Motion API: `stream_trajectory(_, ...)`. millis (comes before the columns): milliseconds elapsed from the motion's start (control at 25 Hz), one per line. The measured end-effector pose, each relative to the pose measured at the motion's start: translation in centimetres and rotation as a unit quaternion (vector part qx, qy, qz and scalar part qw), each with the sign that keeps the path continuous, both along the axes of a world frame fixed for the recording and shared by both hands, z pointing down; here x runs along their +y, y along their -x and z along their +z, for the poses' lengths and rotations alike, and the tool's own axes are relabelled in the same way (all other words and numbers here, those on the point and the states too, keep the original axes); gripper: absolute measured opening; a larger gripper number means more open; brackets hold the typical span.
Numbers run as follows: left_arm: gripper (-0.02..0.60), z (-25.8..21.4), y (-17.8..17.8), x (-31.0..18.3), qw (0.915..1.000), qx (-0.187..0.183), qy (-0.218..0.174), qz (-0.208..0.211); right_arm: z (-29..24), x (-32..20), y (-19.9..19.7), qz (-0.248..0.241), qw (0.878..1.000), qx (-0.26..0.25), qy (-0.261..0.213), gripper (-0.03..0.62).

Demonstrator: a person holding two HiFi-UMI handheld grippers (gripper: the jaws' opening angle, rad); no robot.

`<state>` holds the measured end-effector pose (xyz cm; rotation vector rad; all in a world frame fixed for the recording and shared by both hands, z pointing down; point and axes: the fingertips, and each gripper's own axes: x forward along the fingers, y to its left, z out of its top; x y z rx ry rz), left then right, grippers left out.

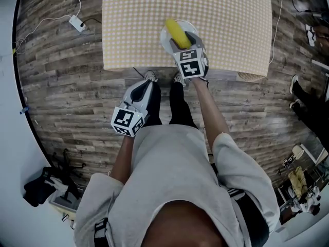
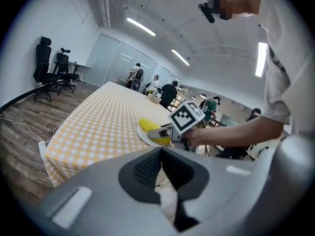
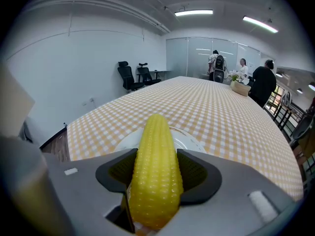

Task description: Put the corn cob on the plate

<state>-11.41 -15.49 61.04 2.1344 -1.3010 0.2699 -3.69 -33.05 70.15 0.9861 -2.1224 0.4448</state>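
A yellow corn cob [image 1: 176, 33] is clamped lengthwise between the pads of my right gripper [image 1: 180, 41], which is shut on it. It hangs over a white plate [image 1: 191, 27] near the front edge of the yellow checked table [image 1: 221, 9]. In the right gripper view the corn cob [image 3: 155, 171] fills the jaws of the right gripper [image 3: 156, 163], with the plate [image 3: 192, 142] just beyond. I cannot tell whether the cob touches the plate. My left gripper [image 1: 148, 82] is held back over the floor, shut and empty. The left gripper view shows the left gripper [image 2: 161, 167], the cob [image 2: 147, 128] and the plate [image 2: 141, 137].
A white power strip [image 1: 77, 23] with cables lies on the wood floor left of the table. Office chairs [image 2: 49, 75] stand by the far wall. Several people [image 3: 261, 85] and a basket [image 3: 241, 87] are at the table's far end. Someone's shoes [image 1: 294, 85] show at the right.
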Motion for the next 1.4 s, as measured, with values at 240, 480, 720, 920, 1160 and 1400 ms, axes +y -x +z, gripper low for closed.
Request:
stream_trajectory(240,0.008,0.0,0.4,0.0,1.0000,0.000,-0.002,-0.003,0.2,0.1,0.2,-0.012,1.000,0.016,-0.002,0.256)
stream_trajectory(480,0.008,-0.4,0.2,0.2,1.0000,0.000,-0.005,-0.005,0.0,0.1,0.1,-0.011,1.000,0.022,-0.008,0.259)
stream_trajectory(720,0.008,-0.5,0.6,0.5,0.9999,-0.001,-0.006,-0.009,-0.1,0.1,0.3,-0.010,1.000,0.004,-0.013,0.288)
stream_trajectory(920,0.008,-0.6,0.5,0.9,0.9999,-0.001,-0.007,-0.008,-0.4,0.1,0.3,-0.014,1.000,0.002,-0.015,0.328)
stream_trajectory(1160,0.008,-0.6,0.4,1.0,0.9999,-0.001,-0.010,-0.008,-0.5,0.5,0.5,-0.017,1.000,-0.003,-0.015,0.318)
stream_trajectory(1400,0.008,-1.3,0.1,1.4,0.9998,-0.006,-0.019,-0.005,-3.2,0.2,0.0,-0.005,0.998,-0.016,-0.060,0.284)
